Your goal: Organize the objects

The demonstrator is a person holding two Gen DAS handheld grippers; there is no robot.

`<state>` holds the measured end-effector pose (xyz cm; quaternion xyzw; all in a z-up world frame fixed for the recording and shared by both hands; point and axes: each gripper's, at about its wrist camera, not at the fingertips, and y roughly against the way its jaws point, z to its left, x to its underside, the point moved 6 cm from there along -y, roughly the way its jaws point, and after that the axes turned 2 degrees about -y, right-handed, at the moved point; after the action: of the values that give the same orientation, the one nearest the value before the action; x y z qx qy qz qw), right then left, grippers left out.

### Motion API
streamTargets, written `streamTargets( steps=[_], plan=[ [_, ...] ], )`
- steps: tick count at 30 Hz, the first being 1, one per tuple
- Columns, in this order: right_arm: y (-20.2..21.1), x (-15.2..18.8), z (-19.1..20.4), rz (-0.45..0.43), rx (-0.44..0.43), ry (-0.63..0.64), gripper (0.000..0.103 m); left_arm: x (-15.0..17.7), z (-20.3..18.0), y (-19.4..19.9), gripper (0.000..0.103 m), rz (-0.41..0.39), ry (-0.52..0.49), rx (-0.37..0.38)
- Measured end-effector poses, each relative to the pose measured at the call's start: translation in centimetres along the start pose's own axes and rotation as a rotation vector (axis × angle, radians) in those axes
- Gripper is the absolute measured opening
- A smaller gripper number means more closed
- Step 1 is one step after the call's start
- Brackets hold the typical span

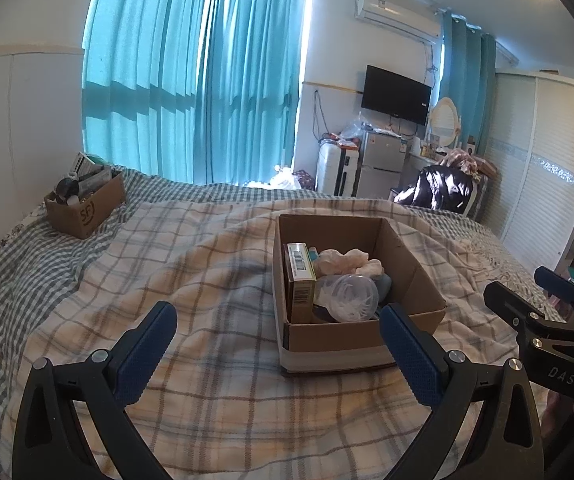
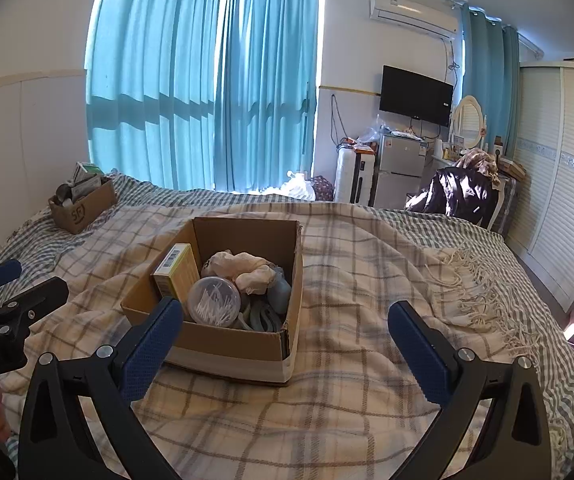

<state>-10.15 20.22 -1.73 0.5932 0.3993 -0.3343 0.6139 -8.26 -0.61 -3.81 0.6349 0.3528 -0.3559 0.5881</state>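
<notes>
An open cardboard box (image 1: pixel 415 264) (image 2: pixel 247 236) sits on the plaid blanket in the middle of the bed. It holds a yellow carton (image 1: pixel 299 276) (image 2: pixel 177 270), a clear round tub of cotton swabs (image 1: pixel 353 292) (image 2: pixel 214 302), a crumpled pale cloth (image 1: pixel 347 260) (image 2: pixel 247 266) and bluish items. My left gripper (image 1: pixel 279 320) is open and empty, just in front of the box. My right gripper (image 2: pixel 287 320) is open and empty, near the box's front right corner. Each gripper shows at the edge of the other's view.
A second cardboard box (image 1: pixel 85 206) (image 2: pixel 83 206) full of items stands at the bed's far left by the wall. Blue curtains (image 1: pixel 191 80), a fridge (image 2: pixel 401 168), a chair with a dark jacket (image 2: pixel 463 192) and a white wardrobe (image 2: pixel 567 184) lie beyond the bed.
</notes>
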Motion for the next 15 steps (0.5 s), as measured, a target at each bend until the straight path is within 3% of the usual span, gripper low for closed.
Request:
streamTargets(
  steps=[15],
  plan=[
    [-0.09,0.30,0.05,0.008,0.002,0.003,0.103,-0.04,0.19,0.16,0.103,-0.005,0.015,-0.009]
  ],
)
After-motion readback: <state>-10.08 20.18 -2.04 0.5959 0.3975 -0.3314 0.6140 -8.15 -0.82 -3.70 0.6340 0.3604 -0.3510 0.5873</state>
